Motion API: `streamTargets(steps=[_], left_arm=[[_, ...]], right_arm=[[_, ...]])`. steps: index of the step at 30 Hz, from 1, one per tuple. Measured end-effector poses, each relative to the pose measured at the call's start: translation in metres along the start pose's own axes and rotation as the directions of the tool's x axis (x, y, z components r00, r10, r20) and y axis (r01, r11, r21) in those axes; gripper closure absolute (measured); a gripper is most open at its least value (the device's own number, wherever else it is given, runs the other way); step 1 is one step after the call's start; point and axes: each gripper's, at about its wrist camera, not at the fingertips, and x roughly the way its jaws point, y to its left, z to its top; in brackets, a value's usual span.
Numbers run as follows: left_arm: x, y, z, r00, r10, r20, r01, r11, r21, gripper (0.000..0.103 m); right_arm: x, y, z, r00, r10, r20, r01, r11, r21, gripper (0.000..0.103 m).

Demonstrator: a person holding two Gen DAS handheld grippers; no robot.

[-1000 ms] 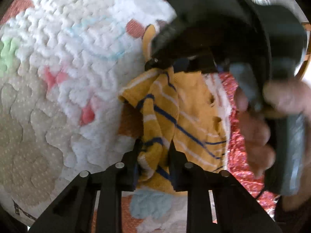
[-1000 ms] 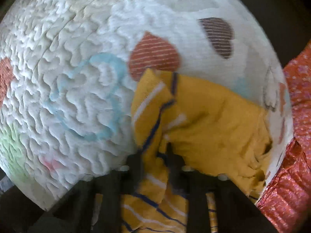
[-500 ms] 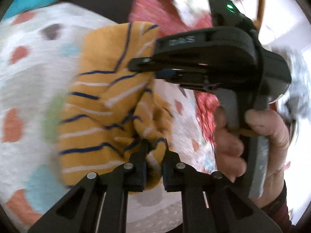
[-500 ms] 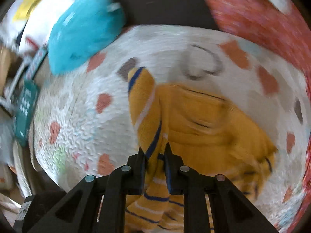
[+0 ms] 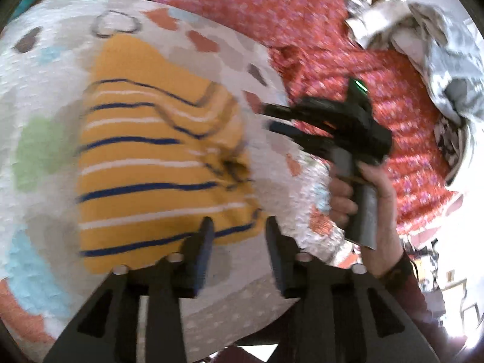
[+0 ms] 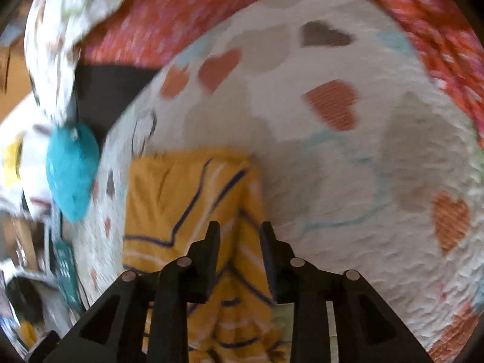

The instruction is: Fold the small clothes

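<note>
A yellow garment [image 5: 157,163] with navy and white stripes lies spread on the white heart-patterned quilt [image 5: 54,69]. My left gripper [image 5: 239,236] hovers at the garment's near right corner. Its jaws are opening and the pads press on nothing. In the left wrist view a hand [image 5: 357,193] holds my right gripper [image 5: 265,118] just right of the garment, its tips apart. In the right wrist view the garment [image 6: 181,199] lies folded under my right gripper [image 6: 239,233]. Those jaws are opening too, with cloth showing below the gap and not pinched.
A red flowered bedspread [image 5: 332,45] borders the quilt [image 6: 348,157]. A crumpled grey-white cloth [image 5: 429,39] lies at the far right. A teal soft toy [image 6: 72,169] and a teal remote [image 6: 65,266] sit left of the quilt, with a patterned white cloth [image 6: 69,9] above them.
Both grippers were shut on the garment and carried it over. Now both have let go and pulled back, and the garment lies flat. The right gripper has swung away to the right.
</note>
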Motion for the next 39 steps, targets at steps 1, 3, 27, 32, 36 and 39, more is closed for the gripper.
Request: streamTargets(steps=[1,3,27,32,36,39], left_arm=[[-0.007,0.004,0.0,1.0,0.023,0.013,-0.023,1.0,-0.016,0.066],[-0.016,0.021,-0.003,0.998,0.058,0.028,-0.057,0.997,-0.045,0.066],[0.006,0.035,-0.005,0.994,0.108,-0.019,-0.108,0.994,0.03,0.048],[-0.037,0.051,0.017,0.983,0.163,0.085,-0.166,0.986,0.024,0.047],[-0.051,0.058,0.025,0.919,0.361,0.159,-0.374,0.926,0.057,0.047],[-0.059,0.058,0.019,0.872,0.445,0.205,-0.466,0.882,0.065,0.047]], right_arm=[[-0.006,0.0,-0.001,1.0,0.011,0.009,-0.011,1.0,-0.002,0.064],[-0.013,0.012,-0.016,1.0,0.026,0.016,-0.025,0.999,-0.041,0.06],[0.002,0.05,-0.043,0.978,-0.173,0.113,0.19,0.968,-0.162,0.059],[-0.005,0.031,-0.048,0.99,-0.06,0.131,0.073,0.993,-0.098,0.025],[-0.001,0.018,-0.061,0.989,-0.064,0.13,0.069,0.997,-0.039,0.025],[-0.008,0.021,-0.081,0.985,-0.067,0.157,0.076,0.996,-0.05,0.025]])
